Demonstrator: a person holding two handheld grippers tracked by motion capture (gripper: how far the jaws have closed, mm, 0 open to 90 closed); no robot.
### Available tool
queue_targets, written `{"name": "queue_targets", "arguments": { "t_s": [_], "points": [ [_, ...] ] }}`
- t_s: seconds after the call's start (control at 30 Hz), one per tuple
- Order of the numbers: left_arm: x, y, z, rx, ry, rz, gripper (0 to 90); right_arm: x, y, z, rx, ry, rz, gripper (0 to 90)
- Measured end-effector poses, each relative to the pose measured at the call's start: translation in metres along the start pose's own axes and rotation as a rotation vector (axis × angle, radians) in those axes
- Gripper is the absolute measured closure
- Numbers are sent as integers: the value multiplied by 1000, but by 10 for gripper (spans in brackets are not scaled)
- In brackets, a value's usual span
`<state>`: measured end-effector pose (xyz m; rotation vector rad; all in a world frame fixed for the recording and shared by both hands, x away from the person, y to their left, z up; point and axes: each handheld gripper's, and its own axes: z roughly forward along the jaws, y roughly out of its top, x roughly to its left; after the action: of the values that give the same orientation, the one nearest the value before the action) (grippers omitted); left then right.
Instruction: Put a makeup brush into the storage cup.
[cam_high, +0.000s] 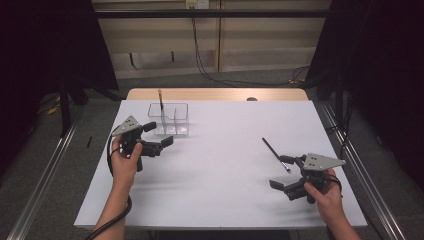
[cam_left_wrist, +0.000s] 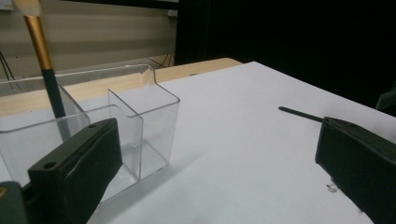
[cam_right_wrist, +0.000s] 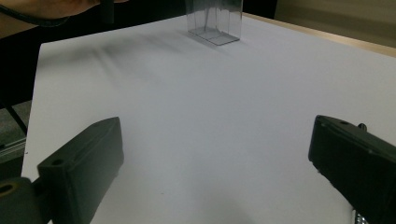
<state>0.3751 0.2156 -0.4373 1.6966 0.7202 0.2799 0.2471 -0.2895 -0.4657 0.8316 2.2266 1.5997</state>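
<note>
A clear plastic organizer (cam_high: 172, 121) with compartments stands on the white table at the back left. One gold-and-black brush (cam_high: 160, 102) stands upright in its left compartment. A second, dark brush (cam_high: 274, 153) lies flat on the table at the right. My left gripper (cam_high: 159, 134) is just in front of the organizer, open, with nothing between its jaws. In the left gripper view the organizer (cam_left_wrist: 140, 116) and the standing brush (cam_left_wrist: 46, 74) are close ahead, and the lying brush (cam_left_wrist: 299, 113) is farther off. My right gripper (cam_high: 282, 172) is open and empty beside the lying brush's near end.
The white table top (cam_high: 220, 165) has a wooden strip (cam_high: 215, 94) along its far edge. Metal rails run along the floor on both sides. In the right gripper view the organizer (cam_right_wrist: 215, 23) stands far across the table, with the other hand (cam_right_wrist: 46, 7) at the top left.
</note>
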Motion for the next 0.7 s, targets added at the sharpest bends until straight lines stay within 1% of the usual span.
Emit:
{"name": "queue_targets", "arguments": {
  "t_s": [0.07,0.1,0.13,0.17,0.27,0.4,0.57,0.63,0.7],
  "points": [
    [-2,-3,-2,3,-16,6,4,0,0,0,-2,2,-1,27],
    [-3,-4,-2,-1,-18,9,5,0,0,0,-1,0,-1,27],
    [-3,-5,-3,6,-24,13,5,0,0,0,-1,-1,0,28],
    [-4,-5,-4,0,-25,12,4,0,0,0,0,0,0,27],
    [-6,-5,-6,6,-32,19,4,0,0,0,0,0,0,28],
    [-8,-6,-8,1,-43,21,5,0,0,1,1,0,-4,28],
    [-13,-7,-10,16,-53,41,5,0,1,0,0,1,-5,28],
    [-15,-8,-10,15,-63,39,5,0,1,0,-2,0,0,27],
    [-17,-9,-11,26,-70,52,4,0,1,0,-2,-2,-4,28]
  ]
}}
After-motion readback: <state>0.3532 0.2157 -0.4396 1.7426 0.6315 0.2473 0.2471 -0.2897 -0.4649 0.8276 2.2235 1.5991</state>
